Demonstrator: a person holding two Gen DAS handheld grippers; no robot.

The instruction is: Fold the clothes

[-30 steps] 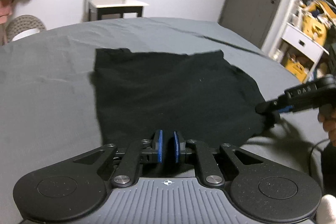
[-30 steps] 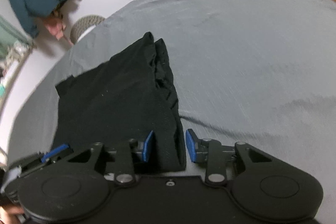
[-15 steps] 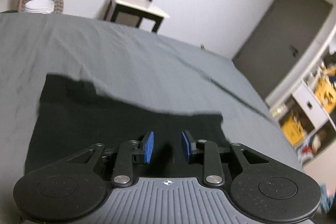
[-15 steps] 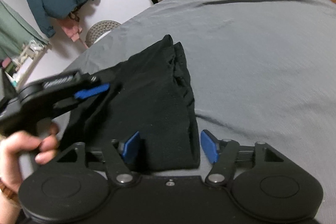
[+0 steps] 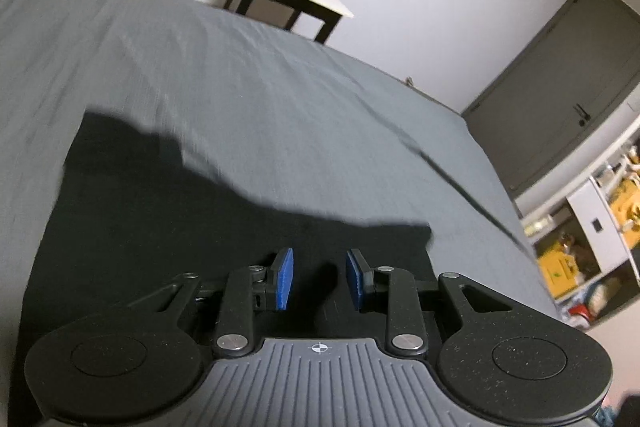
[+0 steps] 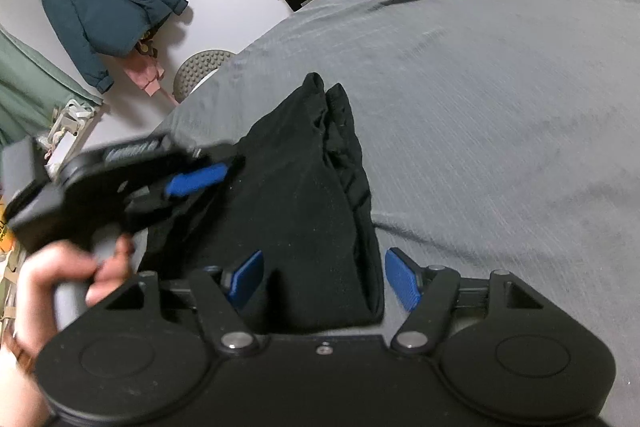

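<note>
Left tool (image 5: 319, 279) with blue pads apart over black garment (image 5: 168, 227), right tool (image 6: 322, 279) spread wide around the folded garment's near edge, nothing gripped, garment flat on grey bed (image 5: 280, 115), hand (image 6: 60, 279) holding left tool.

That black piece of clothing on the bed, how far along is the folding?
Partly done, it seems. The black garment already lies doubled on the grey bed, layered edges stacked along one side. Right now nothing is gripped: the right tool is open around the near end, and the left tool hovers open above the cloth. Possibly another fold or some tidying remains; I cannot tell its final size.
</note>
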